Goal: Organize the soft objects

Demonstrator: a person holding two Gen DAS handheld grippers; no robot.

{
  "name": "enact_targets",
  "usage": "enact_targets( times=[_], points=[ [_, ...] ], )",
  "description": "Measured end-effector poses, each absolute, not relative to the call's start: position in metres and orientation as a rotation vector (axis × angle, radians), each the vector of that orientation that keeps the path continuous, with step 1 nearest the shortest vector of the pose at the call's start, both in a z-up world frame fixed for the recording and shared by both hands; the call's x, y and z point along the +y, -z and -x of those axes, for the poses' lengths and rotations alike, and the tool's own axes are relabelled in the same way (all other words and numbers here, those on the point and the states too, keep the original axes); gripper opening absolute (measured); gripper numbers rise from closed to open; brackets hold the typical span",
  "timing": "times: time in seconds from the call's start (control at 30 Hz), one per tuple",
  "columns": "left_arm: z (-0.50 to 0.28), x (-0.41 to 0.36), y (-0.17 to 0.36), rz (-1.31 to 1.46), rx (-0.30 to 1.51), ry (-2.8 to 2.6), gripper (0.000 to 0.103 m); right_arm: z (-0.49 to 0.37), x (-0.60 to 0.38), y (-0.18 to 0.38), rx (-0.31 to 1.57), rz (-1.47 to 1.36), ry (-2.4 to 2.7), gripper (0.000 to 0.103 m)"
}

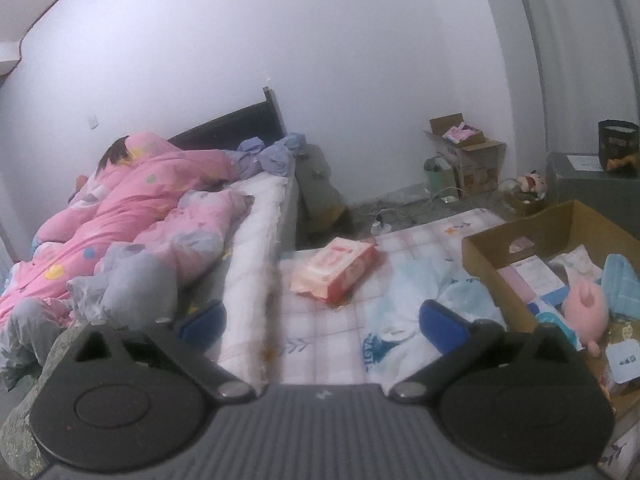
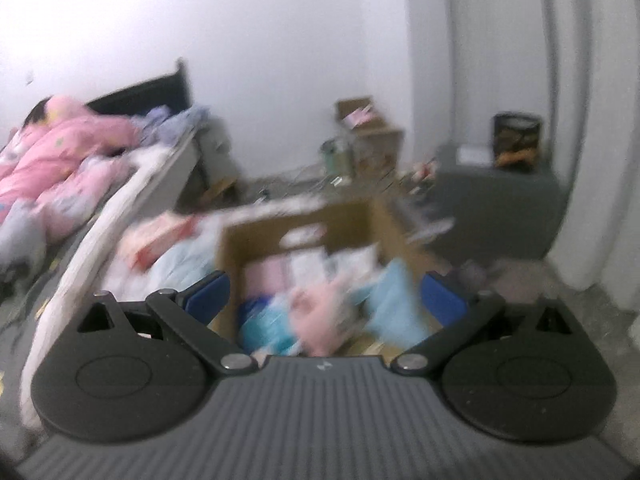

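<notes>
Right under my left camera sits the left hand-held gripper [image 1: 322, 322], with its two blue fingers [image 1: 442, 324] spread wide and nothing between them. It hangs over a checked blanket [image 1: 340, 312] spread on a low mattress on the floor. On that blanket, a little ahead, lies a pink pack of wipes [image 1: 334, 270], tilted and alone. Near the right finger I see a crumpled pale blue cloth [image 1: 460, 292].

To the right of that cloth stands an open cardboard box [image 1: 484, 256]. Inside it I can see a pink plush toy [image 1: 586, 314], a folded blue towel [image 1: 622, 284] just beside the toy, and some flat packs behind them.

On the left is a bed [image 1: 256, 216] with a big pink quilt [image 1: 132, 204] bunched up on it. A grey soft thing [image 1: 128, 288] lies at the near end of the quilt.

My right hand-held gripper [image 2: 324, 298] is also spread wide and grips nothing. Its picture is blurry. It points at the same cardboard box [image 2: 256, 240], with the pink plush toy [image 2: 316, 312] and the blue towel [image 2: 394, 304] showing between the fingers. I cannot tell more about the things in the box from this side.
</notes>
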State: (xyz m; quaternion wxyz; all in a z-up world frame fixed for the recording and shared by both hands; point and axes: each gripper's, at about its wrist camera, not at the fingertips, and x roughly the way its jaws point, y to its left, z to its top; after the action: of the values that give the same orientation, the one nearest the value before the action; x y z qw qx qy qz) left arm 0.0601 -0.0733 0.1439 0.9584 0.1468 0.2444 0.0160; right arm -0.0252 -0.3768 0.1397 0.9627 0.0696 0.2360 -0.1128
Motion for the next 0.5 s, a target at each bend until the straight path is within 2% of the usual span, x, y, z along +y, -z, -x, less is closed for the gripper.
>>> enact_targets(
  times=[0.23, 0.37, 0.5],
  points=[
    [-0.079, -0.048, -0.163, -0.439, 0.483, -0.083, 0.103, 0.059, -0.457, -0.203, 0.392, -0.03, 0.555, 0.102],
    [-0.09, -0.018, -0.178, -0.51, 0.433, -0.223, 0.103, 0.085, -0.482, -0.209, 0.372, 0.052, 0.696, 0.102],
    [-0.095, 0.005, -0.183, -0.491, 0.437, -0.284, 0.103, 0.099, -0.499, -0.191, 0.421, 0.01, 0.708, 0.102]
  ],
)
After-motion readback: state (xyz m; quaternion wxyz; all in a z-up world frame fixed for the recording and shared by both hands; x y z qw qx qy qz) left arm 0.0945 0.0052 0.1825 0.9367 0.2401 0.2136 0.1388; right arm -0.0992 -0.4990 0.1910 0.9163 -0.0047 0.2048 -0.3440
